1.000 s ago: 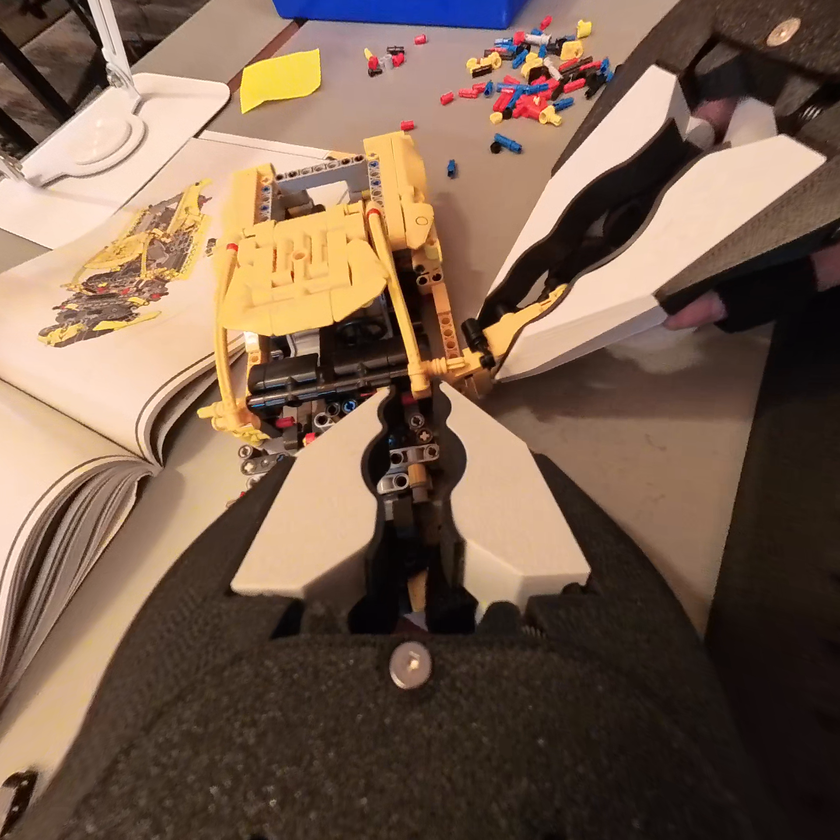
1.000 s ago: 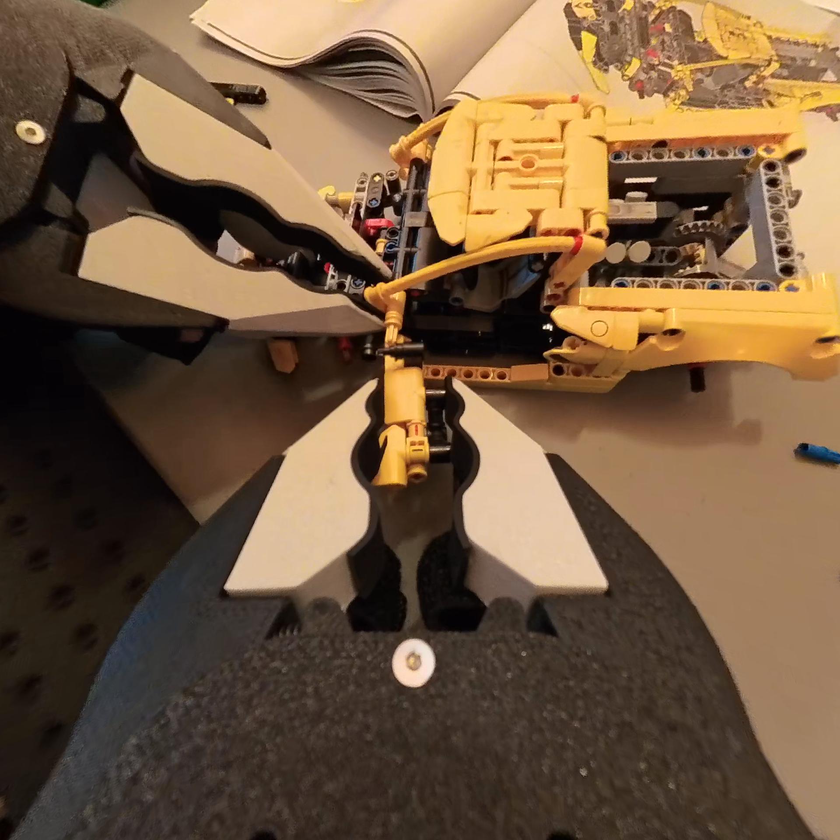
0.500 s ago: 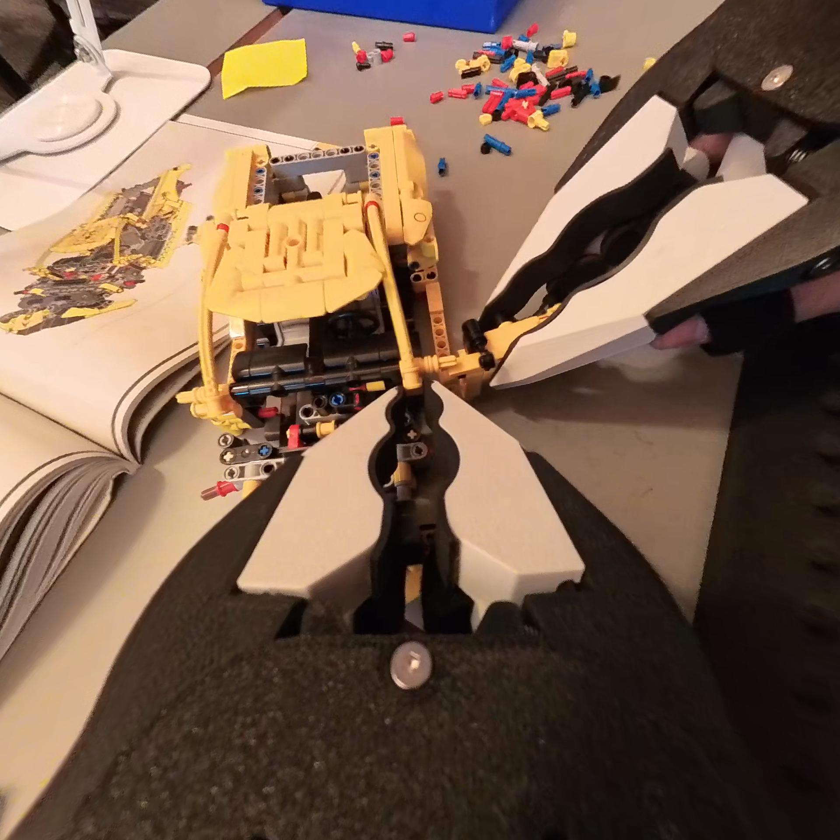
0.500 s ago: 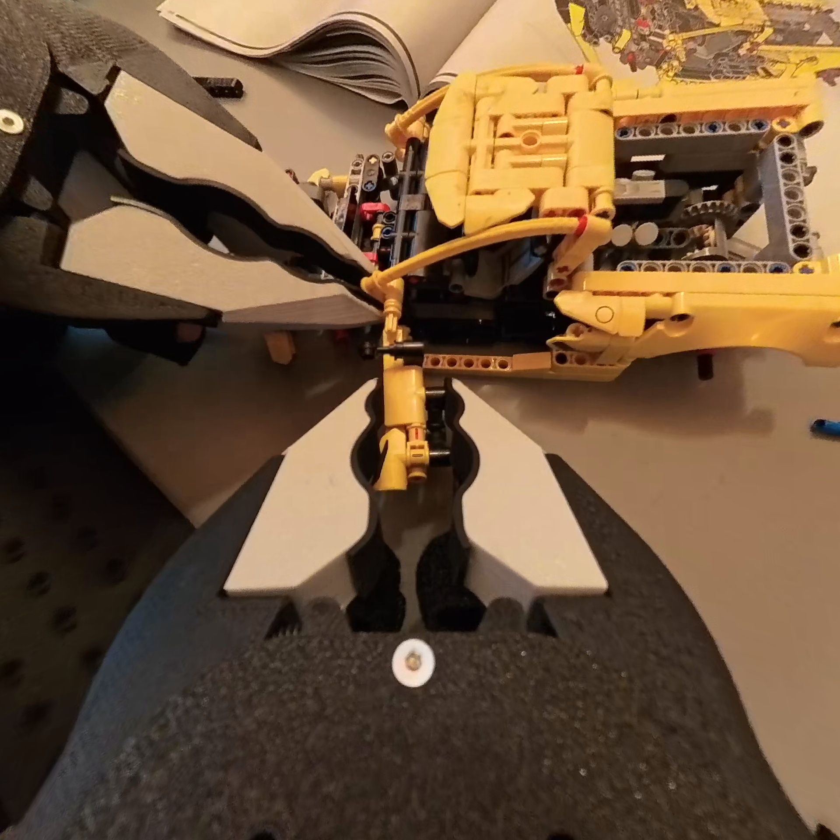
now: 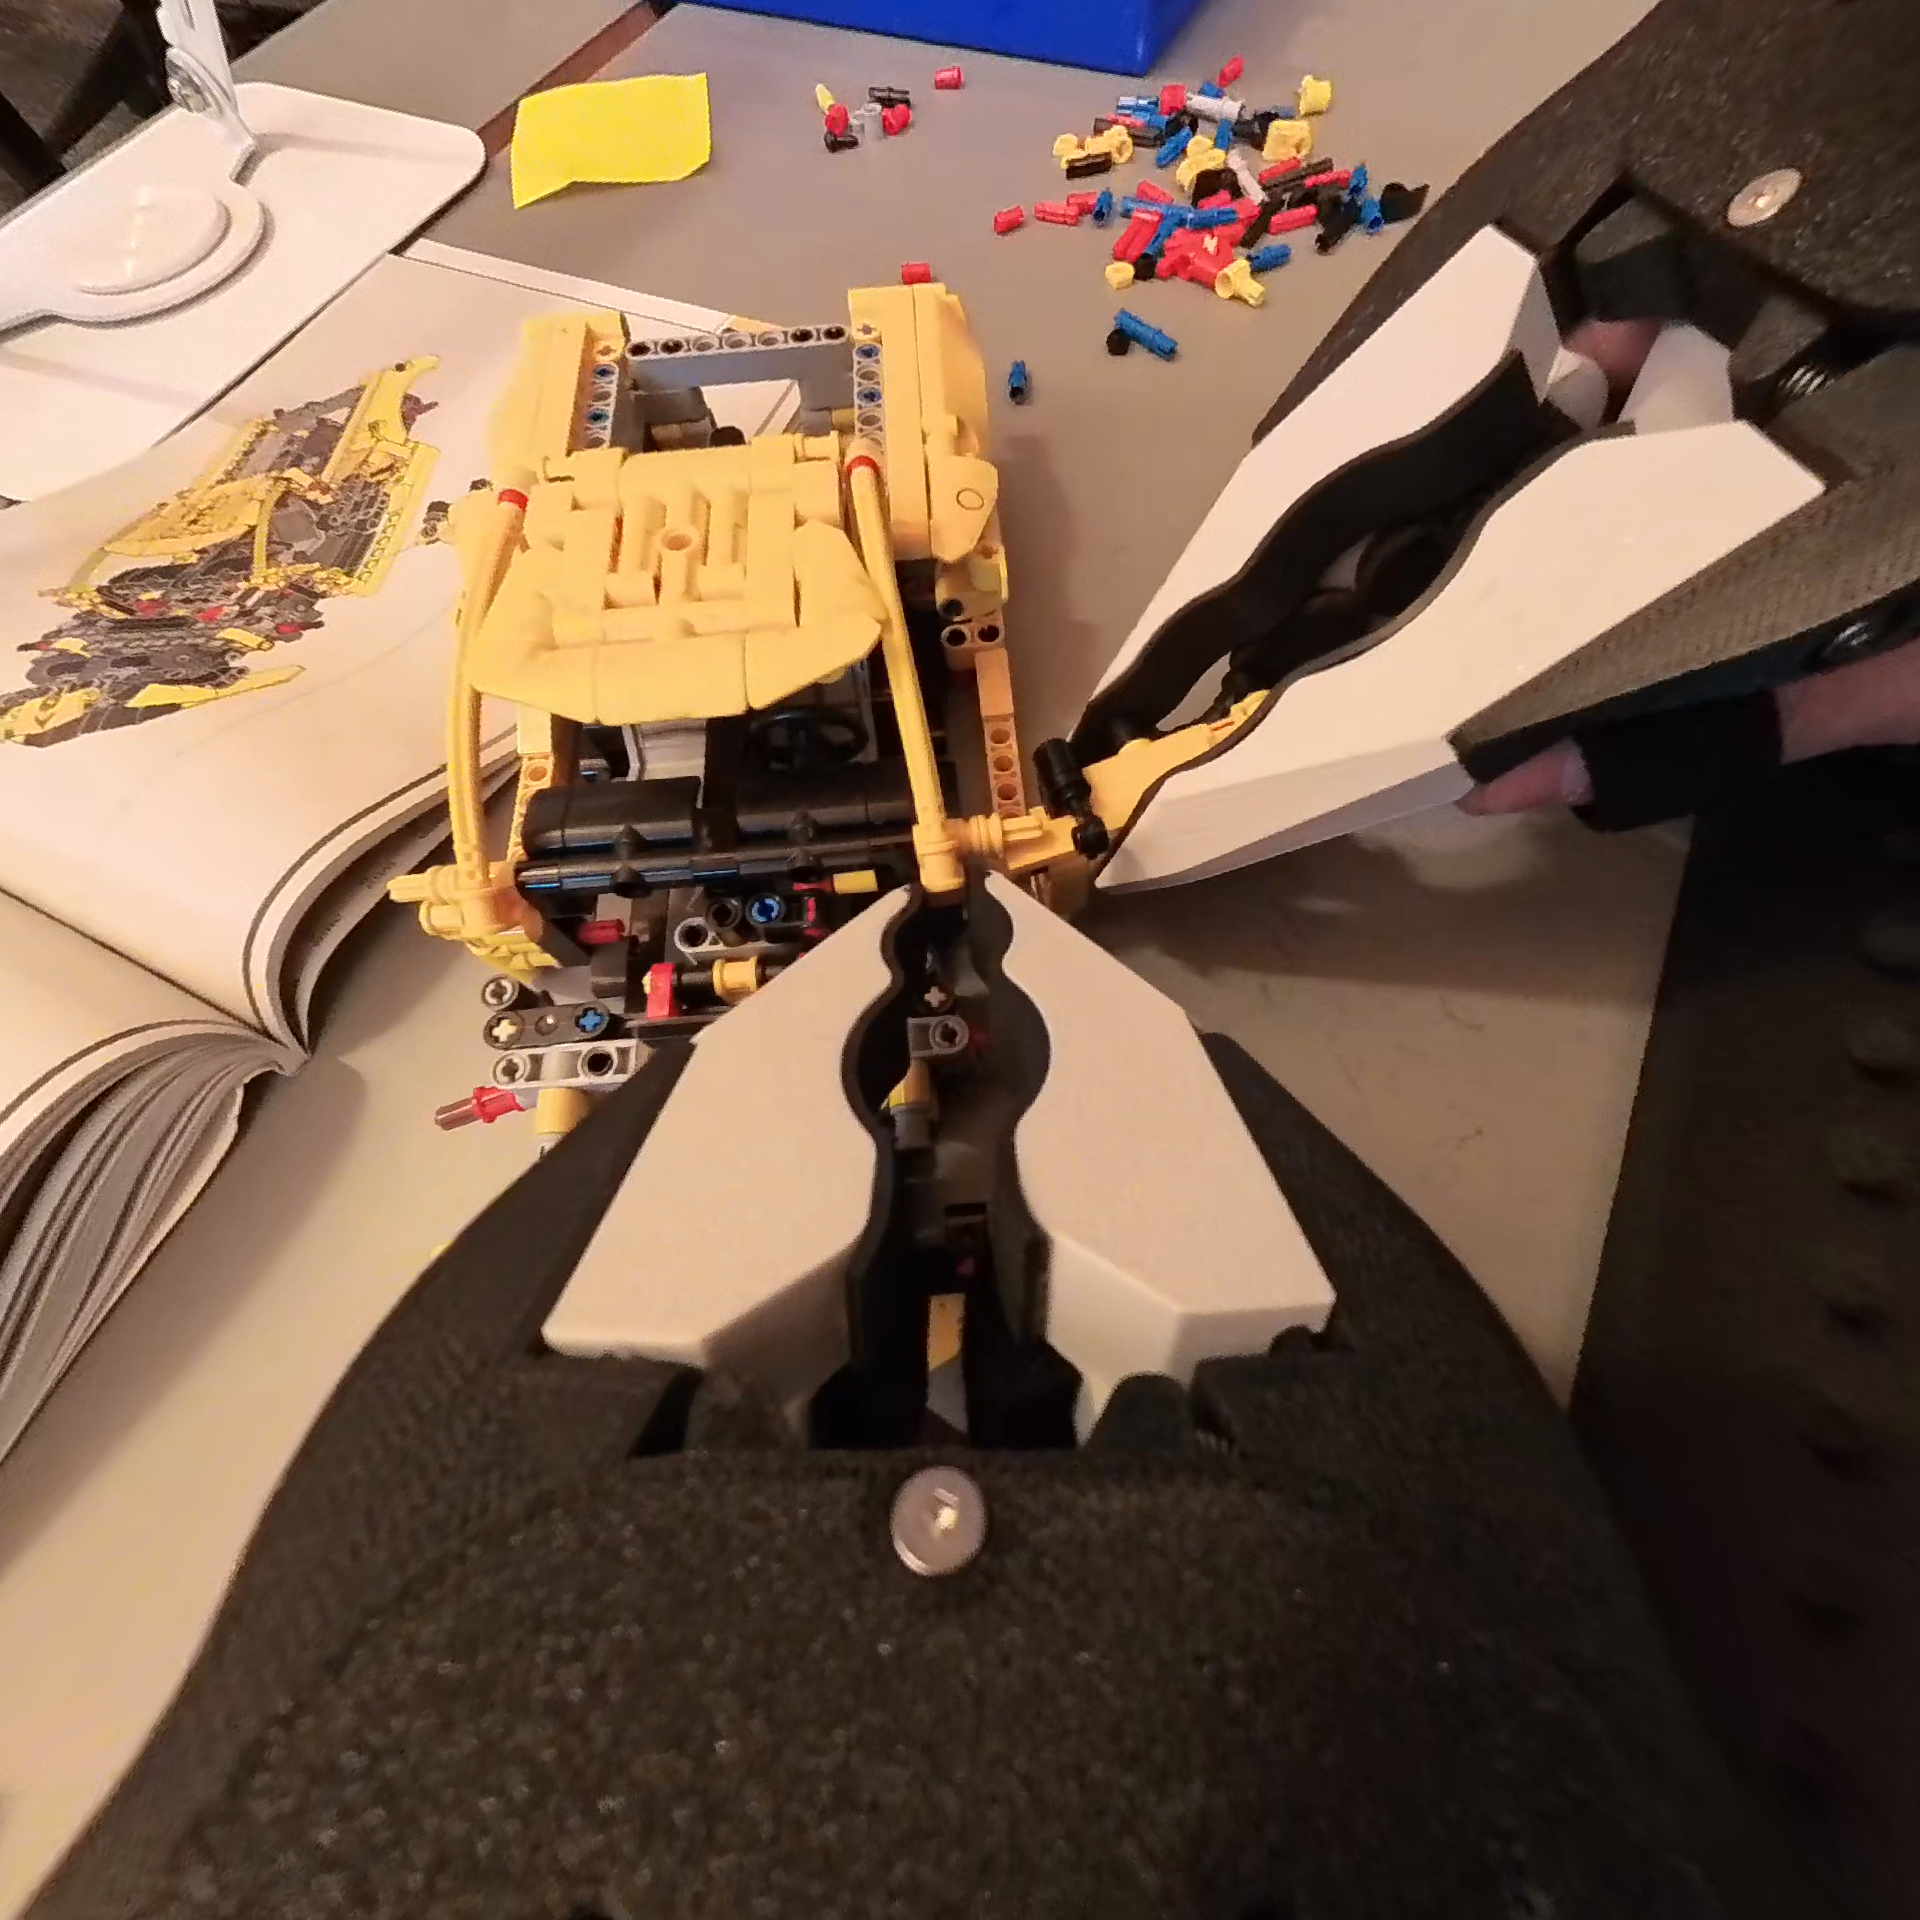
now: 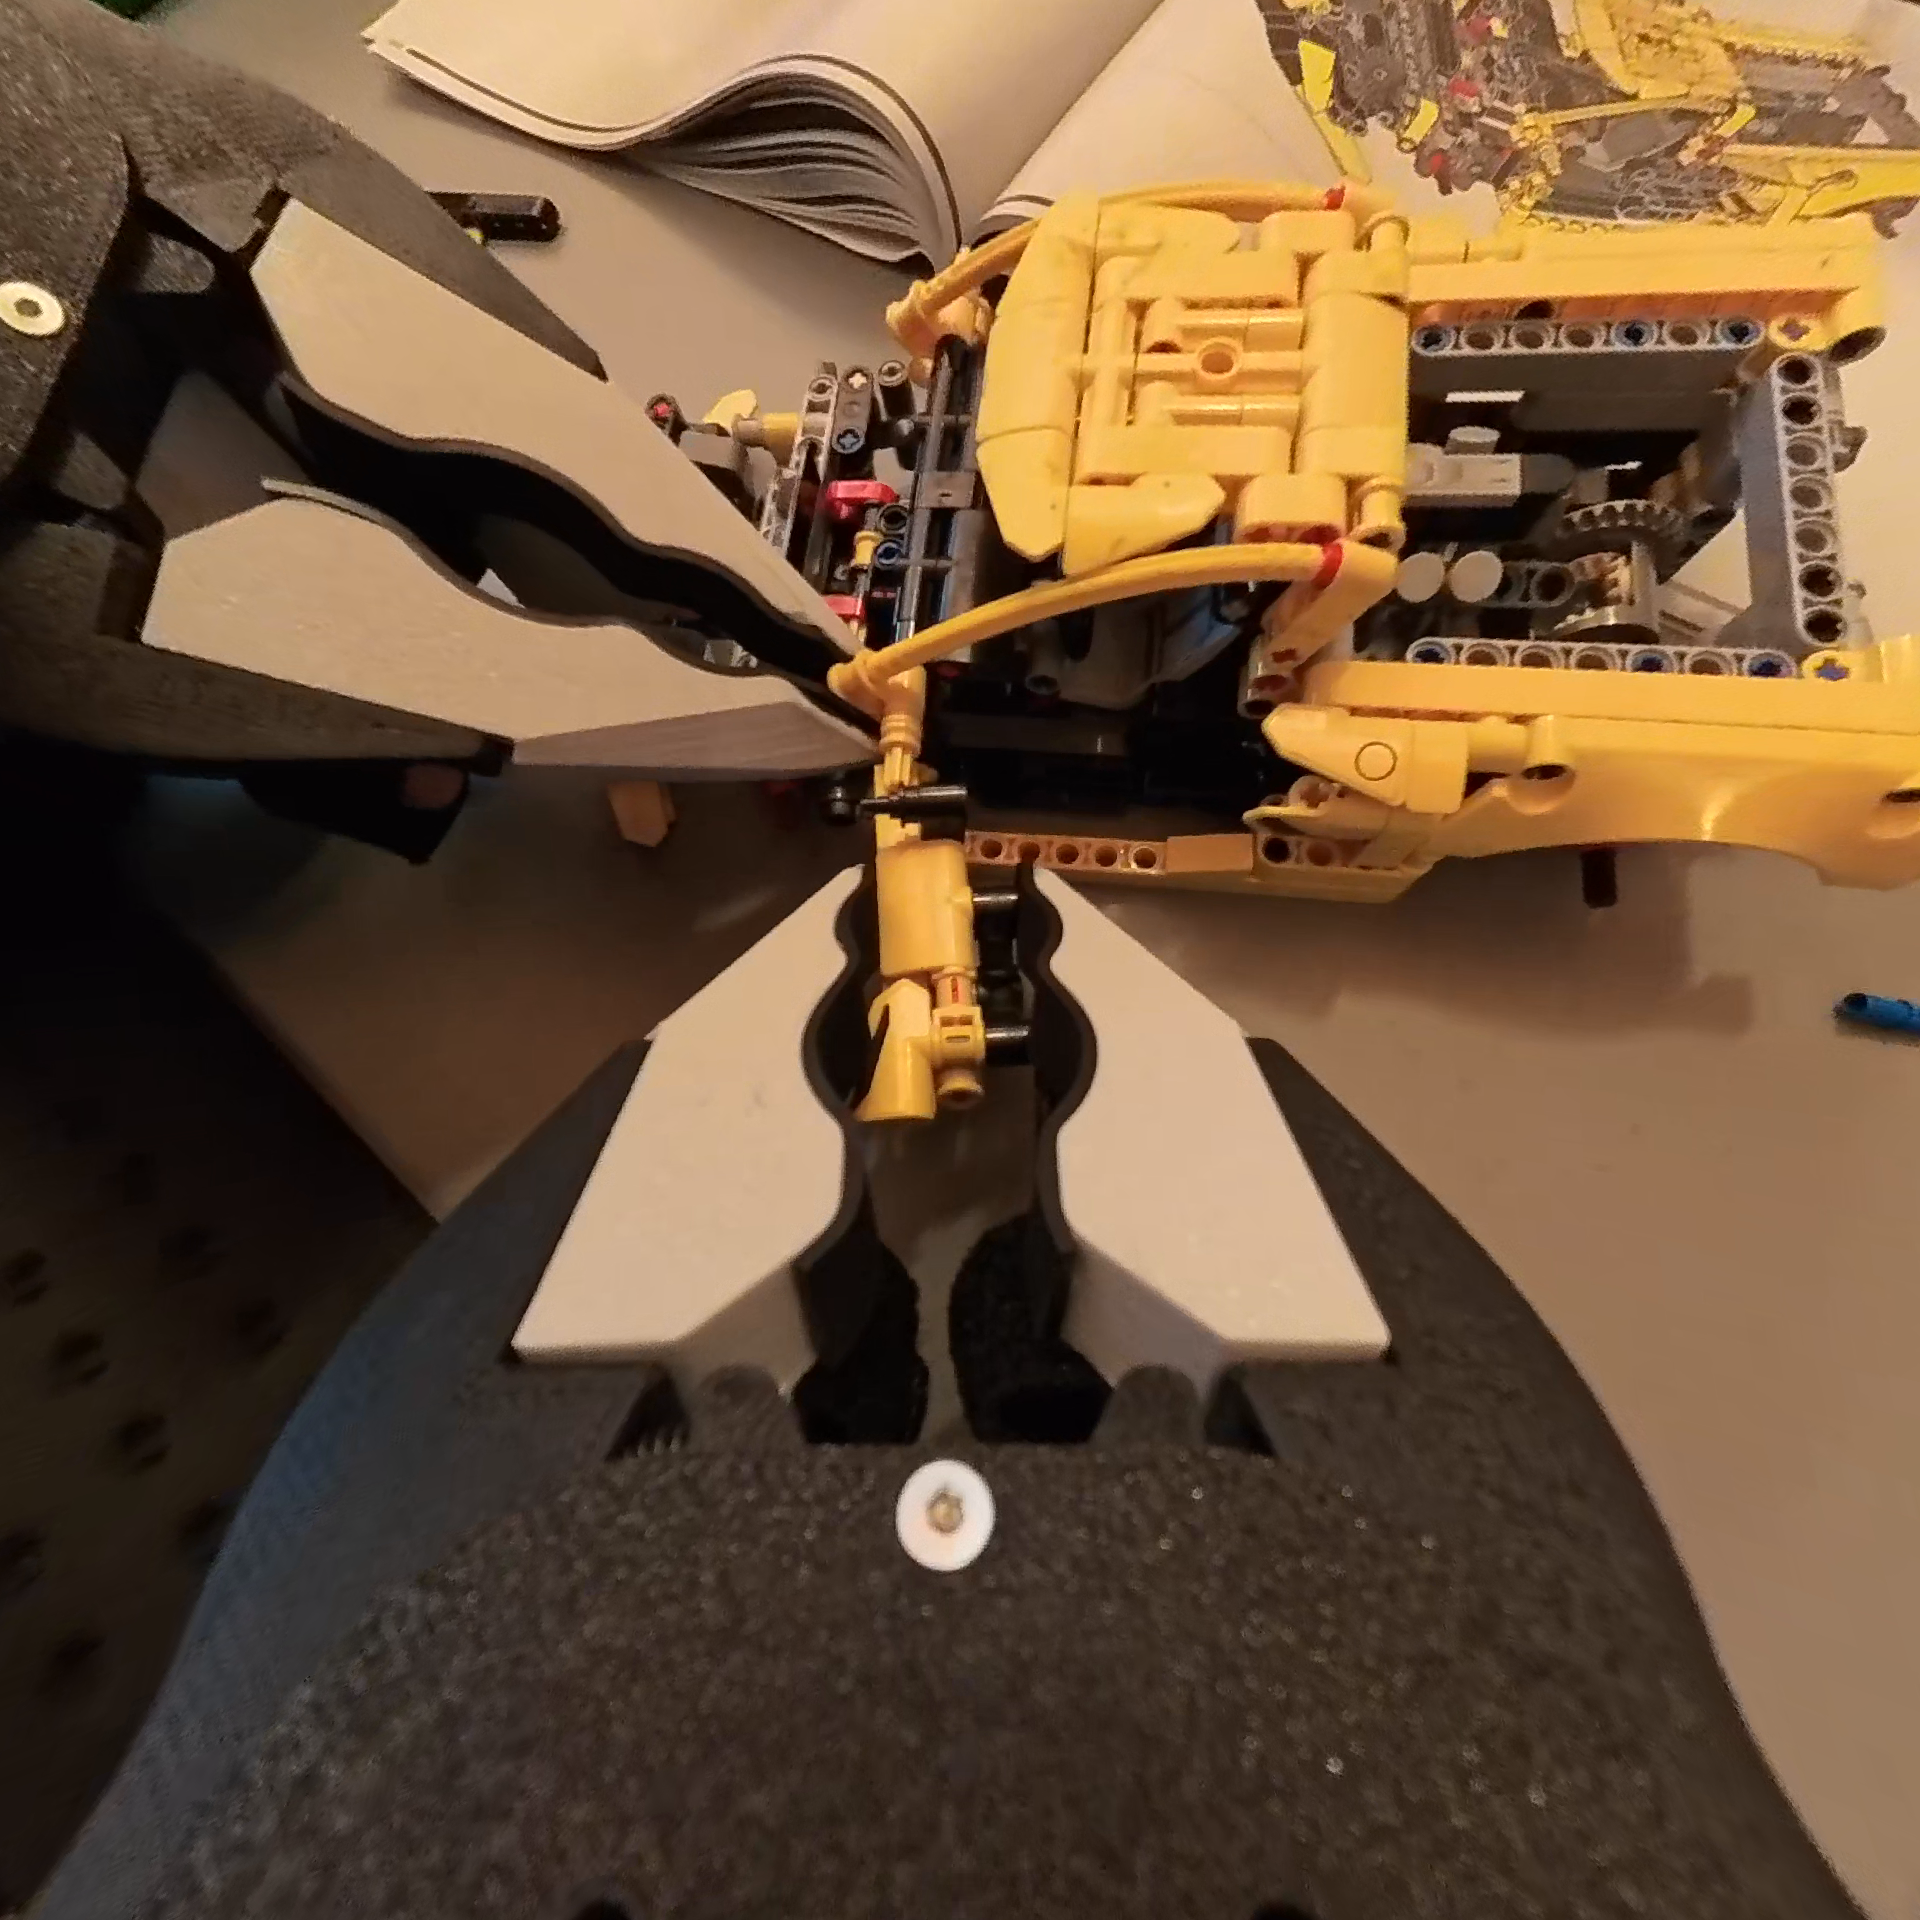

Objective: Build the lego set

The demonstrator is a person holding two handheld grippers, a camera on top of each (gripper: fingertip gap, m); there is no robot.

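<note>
The yellow lego vehicle model (image 5: 707,582) lies on the grey table, and it also shows in the right wrist view (image 6: 1195,395). My left gripper (image 5: 945,899) is shut on the grey and black beams at the model's near end. My right gripper (image 6: 948,883) is shut on a small yellow sub-assembly with black pins (image 6: 920,977), which sits against the model's corner by a thin yellow hose. In the left wrist view the right gripper (image 5: 1091,800) comes in from the right. In the right wrist view the left gripper (image 6: 857,717) comes in from the left.
An open instruction book (image 5: 156,675) lies left of the model. A pile of loose small pieces (image 5: 1205,208) lies at the back right, below a blue bin (image 5: 935,26). A yellow paper note (image 5: 613,135) and a white stand base (image 5: 208,208) are at the back left. A lone blue pin (image 6: 1875,1008) lies to the right. My two grippers' fingertips are within a few centimetres of each other.
Both grippers keep their holds. The left wrist view has shifted a little, so the model and book sit slightly further left and lower. The yellow sub-assembly stays at the model's corner.
</note>
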